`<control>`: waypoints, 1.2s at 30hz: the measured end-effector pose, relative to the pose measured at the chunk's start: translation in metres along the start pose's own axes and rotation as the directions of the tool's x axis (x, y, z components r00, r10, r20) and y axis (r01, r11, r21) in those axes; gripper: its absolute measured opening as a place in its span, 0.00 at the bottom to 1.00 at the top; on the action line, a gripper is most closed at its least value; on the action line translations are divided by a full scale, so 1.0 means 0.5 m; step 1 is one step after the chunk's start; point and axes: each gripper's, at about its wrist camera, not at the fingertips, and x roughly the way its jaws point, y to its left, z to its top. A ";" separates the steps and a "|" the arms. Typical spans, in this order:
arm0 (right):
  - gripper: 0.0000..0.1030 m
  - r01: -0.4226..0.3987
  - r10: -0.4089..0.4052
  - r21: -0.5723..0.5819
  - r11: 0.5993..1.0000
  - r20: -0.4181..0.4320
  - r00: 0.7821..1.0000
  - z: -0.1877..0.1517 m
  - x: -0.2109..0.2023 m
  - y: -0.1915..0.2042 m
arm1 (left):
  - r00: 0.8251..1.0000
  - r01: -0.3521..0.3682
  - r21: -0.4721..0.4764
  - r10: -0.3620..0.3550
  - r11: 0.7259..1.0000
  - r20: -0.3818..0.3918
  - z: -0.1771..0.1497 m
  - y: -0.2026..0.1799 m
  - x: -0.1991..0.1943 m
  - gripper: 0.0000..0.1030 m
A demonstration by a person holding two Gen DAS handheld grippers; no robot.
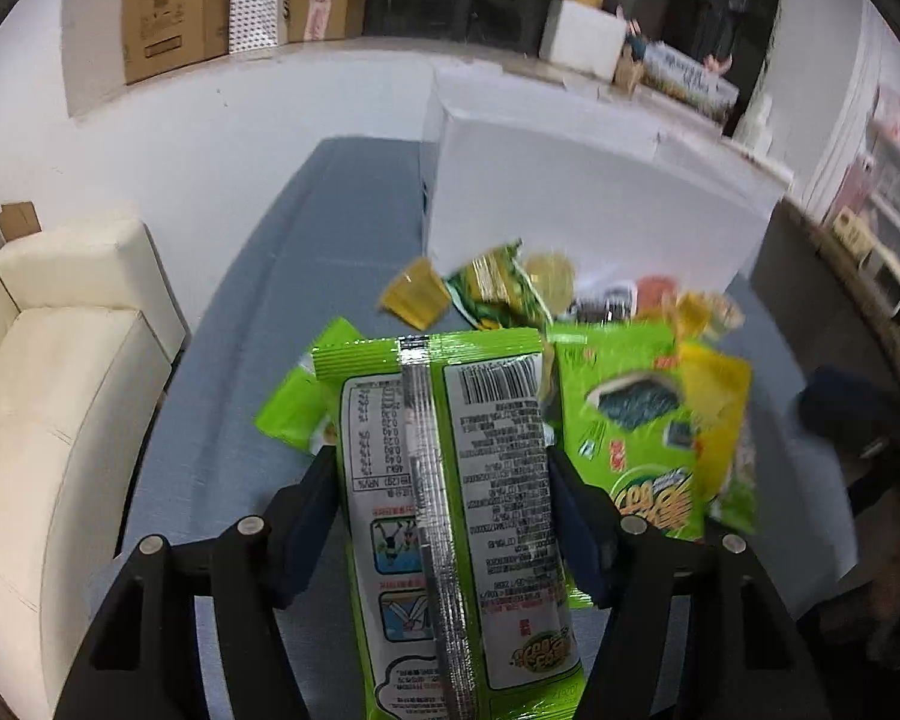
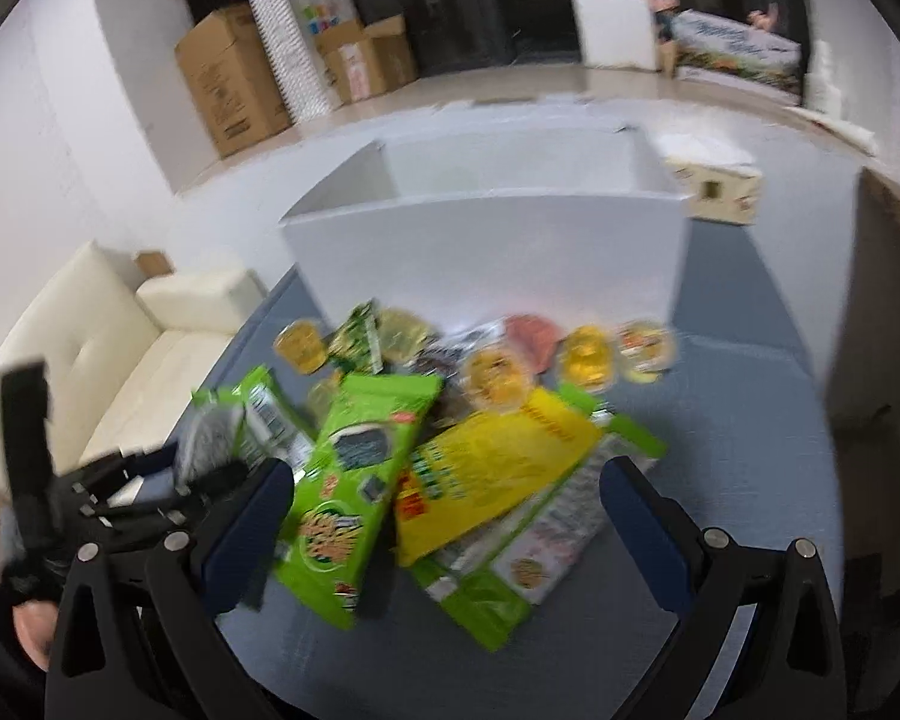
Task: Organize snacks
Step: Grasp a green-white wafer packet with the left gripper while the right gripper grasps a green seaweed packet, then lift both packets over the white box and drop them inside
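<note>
A green snack packet (image 1: 486, 480) lies back side up, barcode showing, between the pads of my left gripper (image 1: 441, 468), and both pads press on its long edges. In the right wrist view that packet (image 2: 258, 414) shows at the left, blurred. My right gripper (image 2: 450, 516) stands open over the snack pile, with a green seaweed packet (image 2: 354, 468) and a yellow packet (image 2: 498, 468) lying between its wide-set fingers (image 2: 252, 516), untouched. The same seaweed packet (image 1: 630, 414) sits just right of my left gripper.
A white open box (image 2: 492, 240) stands behind the pile on the grey-blue table (image 2: 720, 396). Several yellow jelly cups (image 2: 588, 354) and small packets lie in front of it. A cream sofa (image 1: 60, 360) is at the left, and cardboard boxes (image 2: 228, 84) stand on the floor beyond.
</note>
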 end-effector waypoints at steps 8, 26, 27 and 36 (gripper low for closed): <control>1.00 -0.035 0.030 -0.048 0.998 -0.103 0.994 0.039 0.114 0.059 | 0.998 0.000 -0.044 0.003 0.999 0.071 0.010 0.054 -0.071 0.69; 0.19 -0.096 0.092 -0.027 0.995 -0.107 0.990 0.060 0.168 0.047 | 0.998 0.017 -0.054 -0.014 0.998 0.056 0.019 0.071 -0.046 0.69; 0.18 -0.106 0.103 -0.028 0.994 -0.086 0.991 0.064 0.152 0.046 | 0.998 0.019 -0.049 -0.016 0.999 0.059 0.022 0.069 -0.048 0.69; 0.15 -0.114 0.125 -0.087 0.990 0.133 0.983 0.123 -0.015 0.048 | 0.989 0.091 0.035 -0.095 0.995 0.115 0.100 -0.003 -0.073 0.69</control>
